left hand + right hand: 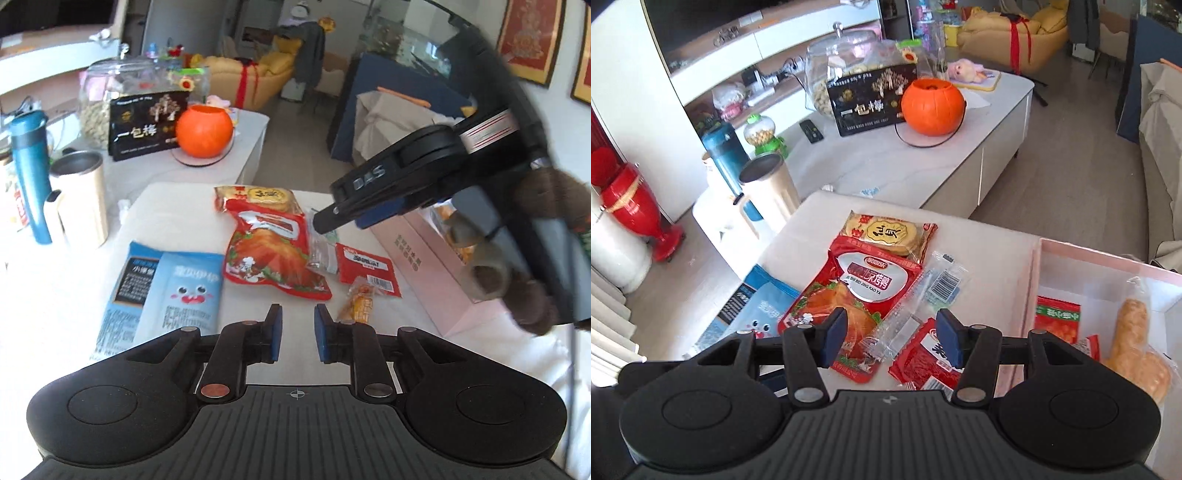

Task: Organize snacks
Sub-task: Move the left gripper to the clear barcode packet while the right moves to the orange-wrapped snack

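Observation:
Snack packets lie on a white table (820, 221): a red roast-duck pouch (273, 251) (857, 295), a rice-cracker pack (258, 197) (890, 232), blue packets (166, 291) (757, 310), a clear packet (934, 288), a small red packet (365, 267) (927, 358) and a little yellow snack (360, 302). On the right, a pink box (424, 266) (1038, 280) holds a red packet (1058, 317) and a golden pastry (1137, 343). My left gripper (298, 330) hovers shut and empty near the table's front. My right gripper (892, 336) (332, 218) is open above the clear and small red packets, gripping nothing.
Behind the table, a low white cabinet (960, 173) carries an orange pumpkin bowl (204, 129) (932, 107), a black gift box (871, 99) and a glass jar (842, 62). A teal bottle (29, 173) and a cream tumbler (79, 199) (772, 188) stand at the left.

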`<state>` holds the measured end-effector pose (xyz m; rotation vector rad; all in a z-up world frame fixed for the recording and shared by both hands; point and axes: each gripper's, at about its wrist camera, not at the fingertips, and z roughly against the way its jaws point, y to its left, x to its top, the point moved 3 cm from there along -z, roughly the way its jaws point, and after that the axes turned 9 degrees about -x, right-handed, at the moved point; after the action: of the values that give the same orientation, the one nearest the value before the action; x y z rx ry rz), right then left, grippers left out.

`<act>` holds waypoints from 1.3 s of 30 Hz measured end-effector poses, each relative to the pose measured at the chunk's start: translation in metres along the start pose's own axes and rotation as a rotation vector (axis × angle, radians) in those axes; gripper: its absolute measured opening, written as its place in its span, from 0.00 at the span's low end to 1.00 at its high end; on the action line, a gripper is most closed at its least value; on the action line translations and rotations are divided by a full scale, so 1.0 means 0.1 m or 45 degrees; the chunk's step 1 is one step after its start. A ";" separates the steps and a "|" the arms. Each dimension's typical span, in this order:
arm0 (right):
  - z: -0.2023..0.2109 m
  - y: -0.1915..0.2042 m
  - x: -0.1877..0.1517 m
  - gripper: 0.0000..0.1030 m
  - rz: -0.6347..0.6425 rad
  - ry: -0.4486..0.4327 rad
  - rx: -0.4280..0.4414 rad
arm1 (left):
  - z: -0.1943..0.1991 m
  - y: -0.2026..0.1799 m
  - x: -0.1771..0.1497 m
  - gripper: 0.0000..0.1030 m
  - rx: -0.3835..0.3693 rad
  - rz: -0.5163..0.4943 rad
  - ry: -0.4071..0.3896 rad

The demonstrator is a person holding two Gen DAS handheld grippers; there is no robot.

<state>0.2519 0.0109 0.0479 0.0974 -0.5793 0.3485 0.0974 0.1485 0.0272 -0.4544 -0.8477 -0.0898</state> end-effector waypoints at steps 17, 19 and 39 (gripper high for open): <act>0.18 0.17 -1.01 0.35 0.011 0.108 0.160 | 0.30 0.17 -0.38 0.21 -0.026 0.247 -0.031; 0.38 0.16 -1.18 0.35 0.048 0.088 0.187 | 0.28 0.10 -0.40 0.21 -0.035 0.222 -0.016; 0.66 -0.12 -1.94 0.48 0.094 -0.219 -0.045 | -0.36 -0.49 -0.27 0.25 0.111 0.102 0.144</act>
<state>0.0706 -0.0701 -0.0046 0.0722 -0.7606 0.4039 0.0924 0.0861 0.0034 -0.3977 -0.7188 -0.0042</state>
